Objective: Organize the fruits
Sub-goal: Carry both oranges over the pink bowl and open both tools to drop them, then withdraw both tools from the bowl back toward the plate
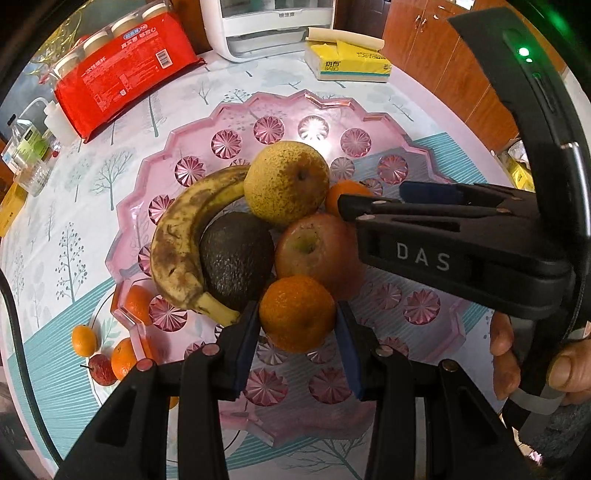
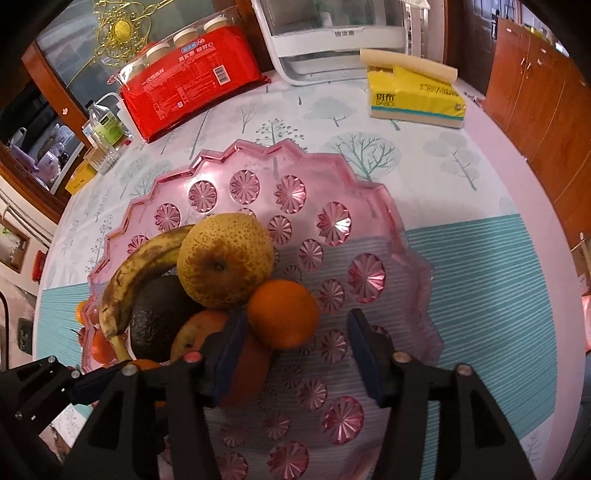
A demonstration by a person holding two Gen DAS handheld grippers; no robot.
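Note:
A pink plastic tray (image 1: 317, 107) (image 2: 399, 206) holds a spotted banana (image 1: 177, 240) (image 2: 125, 284), a dark avocado (image 1: 236, 258) (image 2: 155, 325), a yellow pear (image 1: 286, 182) (image 2: 225, 260), a red apple (image 1: 314, 247) and mandarins. My left gripper (image 1: 297, 343) is shut on a mandarin (image 1: 297, 314) over the tray's near part. My right gripper (image 2: 295, 350) is open above the tray, beside another mandarin (image 2: 282, 314), and shows in the left wrist view (image 1: 424, 206). Small mandarins (image 1: 84, 339) and a red lychee (image 1: 102, 369) lie left of the tray.
A red pack of cups (image 1: 122, 70) (image 2: 192, 77), a yellow tissue pack (image 1: 351, 61) (image 2: 417, 96) and a white appliance (image 1: 266, 29) stand at the back. Bottles and a glass (image 1: 29, 155) (image 2: 103, 133) stand at the left table edge. Wooden cabinets are on the right.

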